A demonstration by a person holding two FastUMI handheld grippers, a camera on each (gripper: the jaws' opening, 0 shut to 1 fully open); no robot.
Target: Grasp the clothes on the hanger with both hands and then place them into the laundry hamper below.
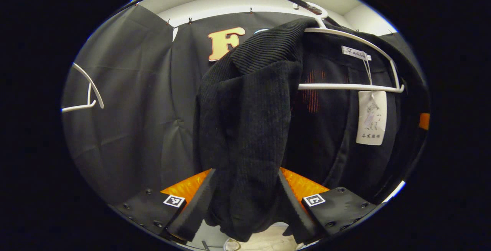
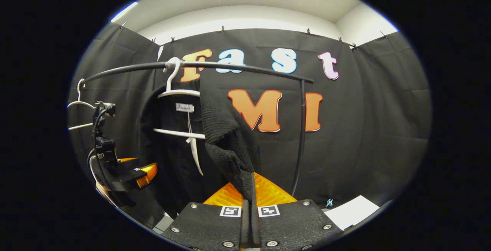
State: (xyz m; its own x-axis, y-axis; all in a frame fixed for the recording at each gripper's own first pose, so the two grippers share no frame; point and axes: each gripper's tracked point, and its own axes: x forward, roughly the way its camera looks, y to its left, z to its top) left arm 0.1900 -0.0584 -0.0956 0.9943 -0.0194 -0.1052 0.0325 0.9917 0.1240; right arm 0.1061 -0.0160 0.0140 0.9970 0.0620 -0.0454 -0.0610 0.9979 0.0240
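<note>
Two tongs at the black garment (image 1: 245, 128): right tongs (image 2: 250, 205) pinched closed on its edge, left tongs (image 1: 245, 201) wide apart astride the hanging fold. I should close left before lifting off the hanger (image 1: 353, 87).

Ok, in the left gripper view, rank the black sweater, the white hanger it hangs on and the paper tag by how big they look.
1. Black sweater, by far the largest.
2. White hanger.
3. Paper tag, smallest.
The sweater's front hangs nearest the camera, which exaggerates its lead.
</note>
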